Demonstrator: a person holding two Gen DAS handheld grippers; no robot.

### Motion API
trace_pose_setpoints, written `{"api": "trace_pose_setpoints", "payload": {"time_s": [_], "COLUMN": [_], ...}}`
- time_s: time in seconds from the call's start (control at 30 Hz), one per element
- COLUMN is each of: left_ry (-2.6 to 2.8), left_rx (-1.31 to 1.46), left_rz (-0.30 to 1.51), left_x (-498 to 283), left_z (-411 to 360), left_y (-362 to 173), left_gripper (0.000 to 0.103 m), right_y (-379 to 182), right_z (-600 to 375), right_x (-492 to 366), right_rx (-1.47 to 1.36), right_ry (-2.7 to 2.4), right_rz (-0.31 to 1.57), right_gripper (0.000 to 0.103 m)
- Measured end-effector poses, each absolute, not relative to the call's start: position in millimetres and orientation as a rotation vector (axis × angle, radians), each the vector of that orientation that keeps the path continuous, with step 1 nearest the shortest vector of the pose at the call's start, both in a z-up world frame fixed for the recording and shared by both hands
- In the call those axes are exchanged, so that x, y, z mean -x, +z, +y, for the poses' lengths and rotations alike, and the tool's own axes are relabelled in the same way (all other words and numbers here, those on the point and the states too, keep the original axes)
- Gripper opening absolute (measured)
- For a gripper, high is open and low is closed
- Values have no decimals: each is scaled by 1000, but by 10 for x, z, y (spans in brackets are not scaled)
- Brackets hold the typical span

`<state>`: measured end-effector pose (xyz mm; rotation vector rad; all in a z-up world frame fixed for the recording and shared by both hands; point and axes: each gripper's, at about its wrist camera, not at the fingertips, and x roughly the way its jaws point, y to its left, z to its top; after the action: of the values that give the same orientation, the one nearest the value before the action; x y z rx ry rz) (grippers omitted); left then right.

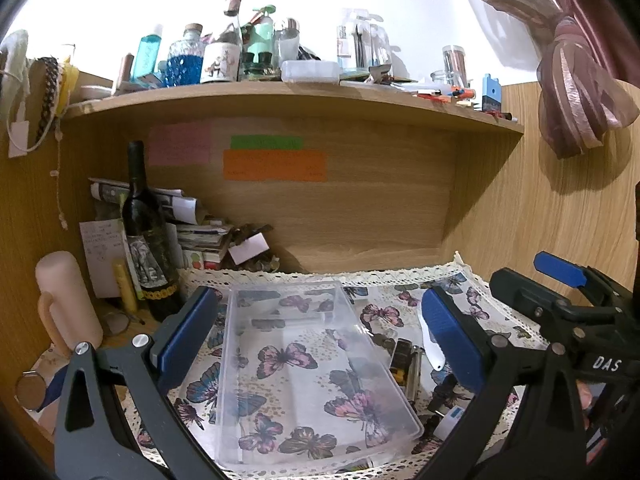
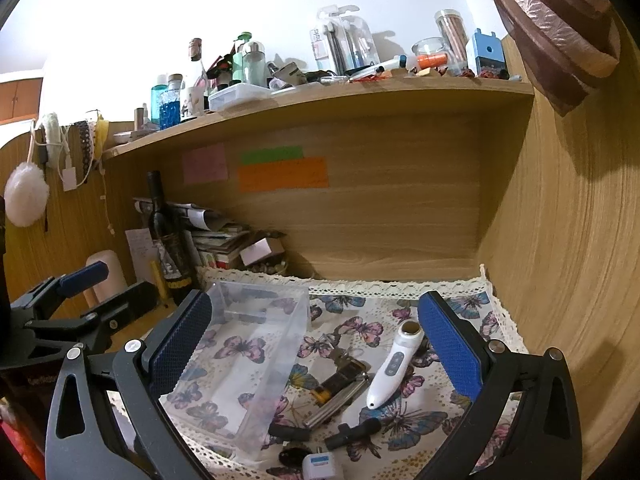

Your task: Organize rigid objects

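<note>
A clear plastic box (image 1: 304, 368) lies empty on the butterfly cloth (image 1: 380, 312); it also shows in the right wrist view (image 2: 240, 360). My left gripper (image 1: 320, 340) is open and empty, hovering over the box. My right gripper (image 2: 316, 344) is open and empty above loose items: a white handheld device (image 2: 390, 368), a metal folding tool (image 2: 340, 388), a black piece (image 2: 352, 432), and a white-blue plug adapter (image 2: 320, 466). The right gripper also shows at the right of the left wrist view (image 1: 560, 280).
A dark wine bottle (image 1: 146, 240), a pink candle (image 1: 66, 304) and a stack of papers (image 1: 192, 228) stand at the back left. A cluttered wooden shelf (image 1: 280, 96) hangs above. A wooden wall (image 2: 560, 260) bounds the right side.
</note>
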<state>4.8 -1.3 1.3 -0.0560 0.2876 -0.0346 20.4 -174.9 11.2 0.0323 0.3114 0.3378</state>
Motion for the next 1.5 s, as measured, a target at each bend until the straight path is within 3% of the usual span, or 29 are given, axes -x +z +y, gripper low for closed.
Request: {"api": "trace_pose_setpoints", "payload": {"time_s": [0.1,0.17,0.2,0.3,0.57,0.97,1.1,1.5], "left_ry": [-47,-47,-42,-36,26,-68,-108,-115], "left_rx": [60,54,52,75,71,106,130,131], "left_rz": [309,337,356,423,612,917,959,949], "left_x": [-118,-171,-204,-349,-715,-1105,-1140,-1147], "left_z": [42,93,120,311,750,950,941,941], "left_y": [-19,-41,-53,-102,-347,-791,-835,-842], "left_gripper": [102,83,80,75,48,18,11,11], "right_y": [101,90,82,49,-89,-413,-536,-1033], "right_z": [-1744,-1752,-1758,-1768,-1823,-1945,-1991,-2003], "right_x": [-246,-285,-306,-397,-720,-1207,-1374,-1993], "right_rx": [-31,-32,-30,-19,0,-6,6,-29], "right_ry": [321,309,305,282,227,145,110,107], "right_rz": [315,324,329,359,491,721,797,1058], "right_gripper": [103,103,102,91,65,44,41,37]}}
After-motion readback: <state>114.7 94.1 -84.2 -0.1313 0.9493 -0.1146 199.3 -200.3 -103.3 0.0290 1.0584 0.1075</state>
